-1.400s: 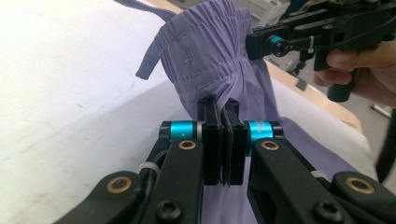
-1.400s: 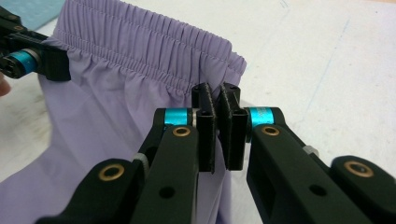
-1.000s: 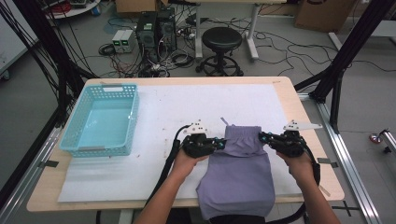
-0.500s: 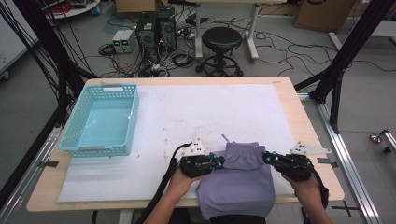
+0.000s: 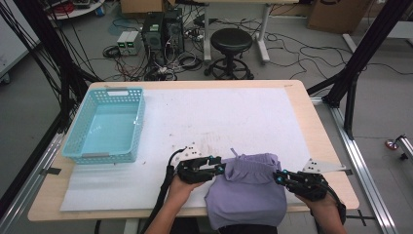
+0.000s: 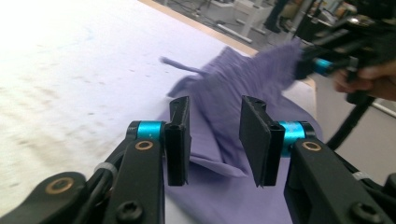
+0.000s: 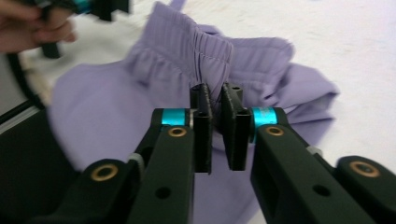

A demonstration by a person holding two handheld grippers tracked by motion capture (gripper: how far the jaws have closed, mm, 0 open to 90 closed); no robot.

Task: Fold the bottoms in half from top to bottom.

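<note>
White-padded table (image 5: 219, 117), cabled floor beyond; left gripper (image 6: 215, 140) released over shorts (image 5: 246, 192) (jaws just opening); right gripper (image 7: 215, 133) loosening on waistband.

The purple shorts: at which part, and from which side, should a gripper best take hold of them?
Probably at the gathered elastic waistband of the purple shorts, coming level from either end: it forms a thick raised ridge at the far edge, while the rest lies flat on the table.

Open white mat (image 5: 219, 117) ahead of the purple garment (image 5: 246, 195); blue basket (image 5: 104, 126) far left.
</note>
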